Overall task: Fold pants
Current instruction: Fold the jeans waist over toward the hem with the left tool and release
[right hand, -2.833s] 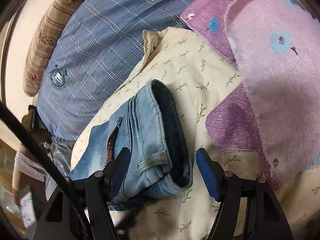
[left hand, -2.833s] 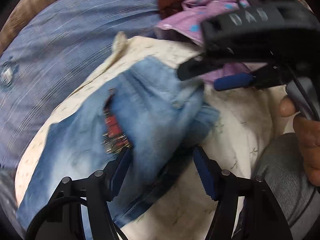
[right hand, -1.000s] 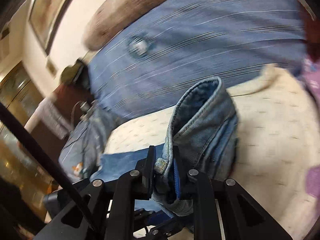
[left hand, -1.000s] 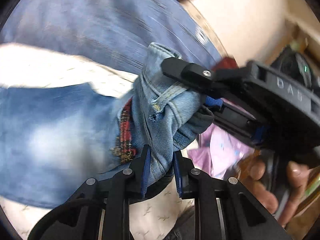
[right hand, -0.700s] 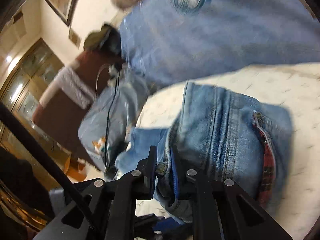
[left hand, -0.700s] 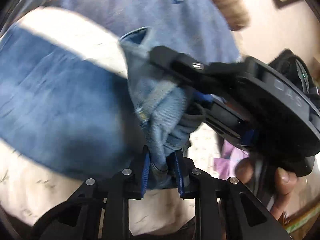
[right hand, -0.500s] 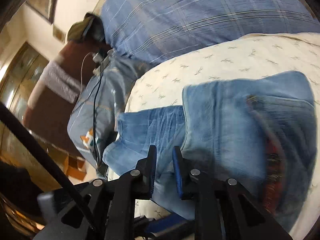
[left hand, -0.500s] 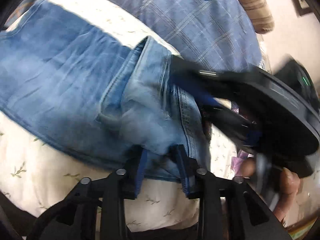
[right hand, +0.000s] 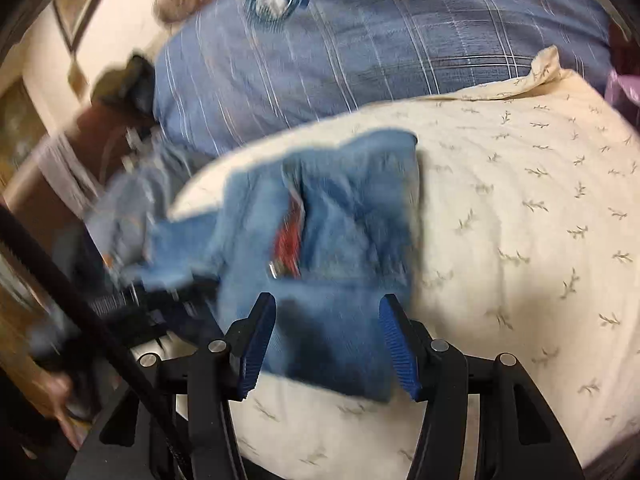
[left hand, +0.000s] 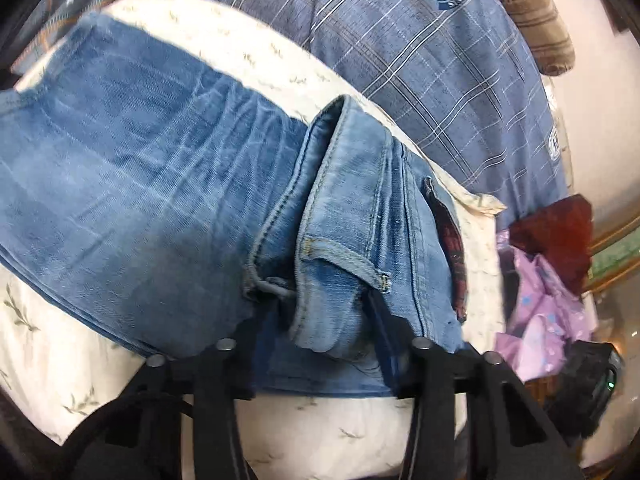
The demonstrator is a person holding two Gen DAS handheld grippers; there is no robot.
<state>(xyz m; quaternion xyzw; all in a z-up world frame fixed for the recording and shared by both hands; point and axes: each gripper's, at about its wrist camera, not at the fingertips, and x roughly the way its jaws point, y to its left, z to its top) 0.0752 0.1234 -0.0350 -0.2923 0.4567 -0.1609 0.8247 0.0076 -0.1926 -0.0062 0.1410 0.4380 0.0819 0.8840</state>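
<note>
A cream pillow [left hand: 280, 436] printed with small leaf sprigs carried the blue jeans [left hand: 168, 216], which lay directly on it with the waistband end folded over the legs. Behind the pillow sat a blue plaid cushion [left hand: 432, 68], touching its far edge.

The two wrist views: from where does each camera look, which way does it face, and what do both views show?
Left wrist: it sits behind the left tool, facing down on folded jeans; both fingers show.
Right wrist: it sits behind the open right tool, facing the jeans, blurred; fingers and a hand show.
Shared: the jeans, cream pillow and blue plaid pillow.
</note>
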